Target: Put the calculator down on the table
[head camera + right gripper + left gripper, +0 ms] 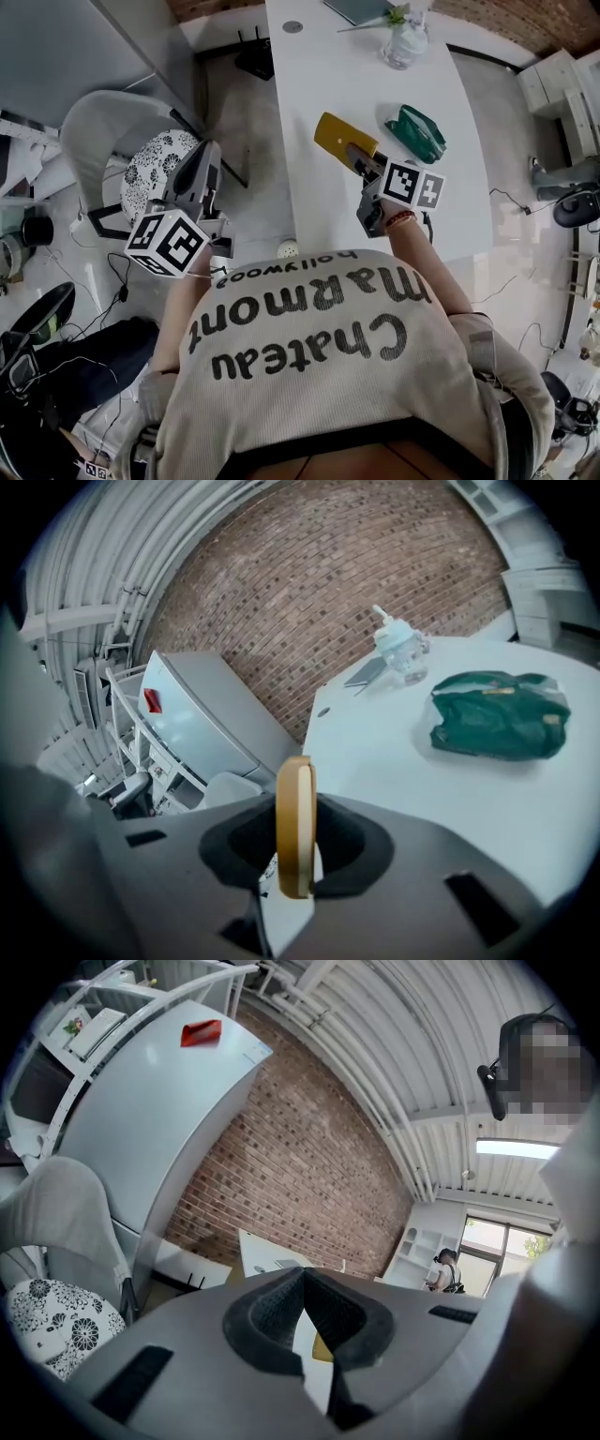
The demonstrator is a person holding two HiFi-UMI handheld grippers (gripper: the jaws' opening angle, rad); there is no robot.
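Note:
The calculator (336, 141) is a flat yellow slab, and my right gripper (361, 161) is shut on its near end, holding it above the left part of the white table (375, 220). In the right gripper view the calculator (296, 827) stands edge-on between the jaws, tilted over the table (403, 761). My left gripper (208, 157) hangs off the table's left side, over the floor beside a chair. Its jaws meet at the tip with nothing between them (302, 1279).
A green pouch (416, 133) lies on the table just right of the calculator, also seen as the green pouch (500, 714). A clear bottle (405, 39) and a grey flat item (356, 9) sit at the far end. A white chair with a patterned cushion (150, 171) stands left of the table.

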